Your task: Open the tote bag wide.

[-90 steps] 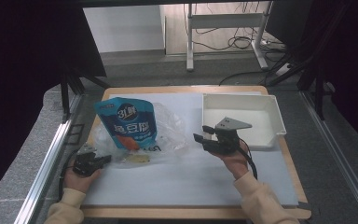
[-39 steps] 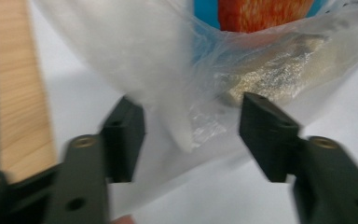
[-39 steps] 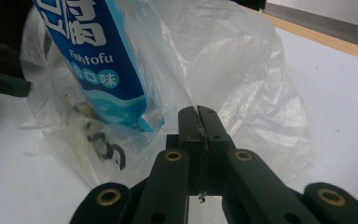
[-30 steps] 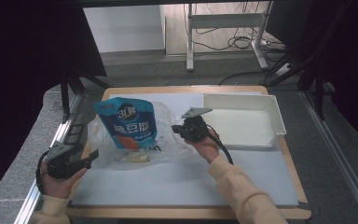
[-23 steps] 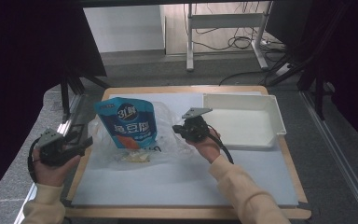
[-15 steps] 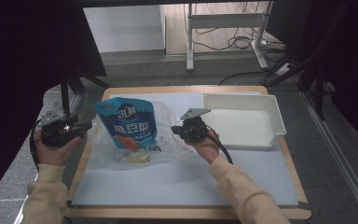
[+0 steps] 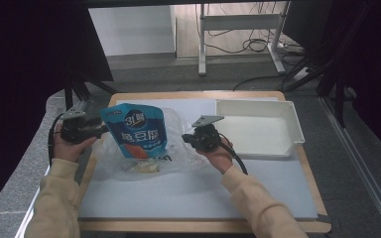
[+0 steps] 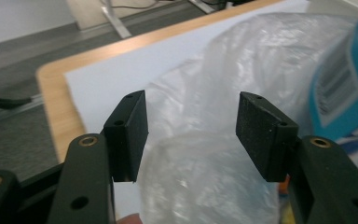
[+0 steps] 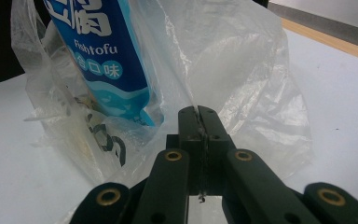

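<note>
Between my two grippers, on the white sheet covering the wooden table (image 7: 297, 218), sits a crinkled, glossy clear plastic bag (image 7: 176, 148) with a blue printed snack pouch (image 7: 136, 131) standing upright inside it. My right gripper (image 7: 187, 140) is clenched on the bag's thin film at its 3 o'clock edge; in the right gripper view the matte black pads (image 9: 199, 122) meet on a pinched fold of film. My left gripper (image 7: 99, 131), at the bag's 9 o'clock, has just been closing its jaws, yet they remain parted; in the left gripper view the film (image 8: 200, 154) lies between the flat textured pads (image 8: 256, 130) without visible contact. At 2 o'clock rests a shallow rectangular white plastic tray (image 7: 297, 134).
</note>
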`<act>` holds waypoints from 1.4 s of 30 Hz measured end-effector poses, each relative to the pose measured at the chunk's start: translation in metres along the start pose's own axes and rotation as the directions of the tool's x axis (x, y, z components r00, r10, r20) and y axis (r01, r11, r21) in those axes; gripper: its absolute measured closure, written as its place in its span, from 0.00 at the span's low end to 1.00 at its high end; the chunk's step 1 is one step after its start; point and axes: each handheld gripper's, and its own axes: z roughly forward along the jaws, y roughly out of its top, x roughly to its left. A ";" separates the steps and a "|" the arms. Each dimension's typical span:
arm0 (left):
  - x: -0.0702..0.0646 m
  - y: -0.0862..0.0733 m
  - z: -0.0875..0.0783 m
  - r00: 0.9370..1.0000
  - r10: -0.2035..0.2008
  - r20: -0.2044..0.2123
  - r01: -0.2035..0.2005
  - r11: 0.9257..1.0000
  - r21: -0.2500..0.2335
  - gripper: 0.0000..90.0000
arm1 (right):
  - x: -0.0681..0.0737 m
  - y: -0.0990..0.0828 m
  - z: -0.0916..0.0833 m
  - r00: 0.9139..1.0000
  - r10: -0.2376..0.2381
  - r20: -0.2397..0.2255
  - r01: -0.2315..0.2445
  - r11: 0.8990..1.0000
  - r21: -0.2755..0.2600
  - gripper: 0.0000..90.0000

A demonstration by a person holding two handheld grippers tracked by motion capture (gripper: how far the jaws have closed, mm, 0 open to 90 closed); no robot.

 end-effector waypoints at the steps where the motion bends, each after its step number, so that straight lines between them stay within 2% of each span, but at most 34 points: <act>1: 0.000 -0.001 0.001 1.000 0.004 0.003 -0.004 1.000 0.006 0.48 | 0.000 0.000 0.000 1.000 -0.001 0.001 0.001 1.000 -0.001 0.99; 8: -0.002 -0.006 0.010 0.999 0.021 0.032 -0.023 0.999 0.046 0.54 | 0.000 0.000 -0.001 1.000 -0.001 0.004 0.002 1.000 -0.005 0.98; 13: -0.001 -0.011 0.011 1.000 0.015 0.013 -0.016 0.998 0.066 0.66 | -0.002 0.000 -0.001 1.000 -0.001 0.009 0.001 1.000 -0.007 0.98; 18: -0.003 -0.020 0.015 1.000 0.012 -0.008 -0.011 0.996 0.089 0.83 | -0.003 -0.001 0.000 1.000 0.003 0.012 -0.003 1.000 -0.005 0.99; 22: -0.005 -0.027 0.022 1.000 0.014 -0.014 -0.013 0.994 0.113 0.91 | -0.002 -0.003 0.004 0.999 0.005 0.038 -0.005 1.000 0.001 0.99; 25: -0.006 -0.031 0.026 1.000 0.016 -0.021 -0.014 0.994 0.109 0.90 | 0.000 -0.006 0.010 0.997 0.008 0.073 -0.009 1.000 0.012 0.99; 28: -0.008 -0.032 0.028 0.999 0.035 -0.035 -0.032 0.995 0.091 0.80 | 0.001 -0.012 0.018 0.996 0.010 0.091 -0.013 1.000 0.028 0.99; 30: -0.007 -0.031 0.029 0.999 0.030 -0.028 -0.028 0.996 0.081 0.76 | 0.002 -0.016 0.023 0.995 0.010 0.100 -0.014 0.999 0.042 0.99; 35: -0.009 -0.037 0.044 0.999 0.035 -0.022 -0.032 0.991 0.127 0.78 | -0.001 -0.026 0.035 0.991 0.032 0.133 -0.041 0.997 0.067 0.99; 42: -0.011 -0.052 0.064 1.000 0.019 -0.013 -0.016 0.984 0.176 0.81 | -0.009 -0.041 0.049 0.984 0.055 0.172 -0.075 0.991 0.112 0.99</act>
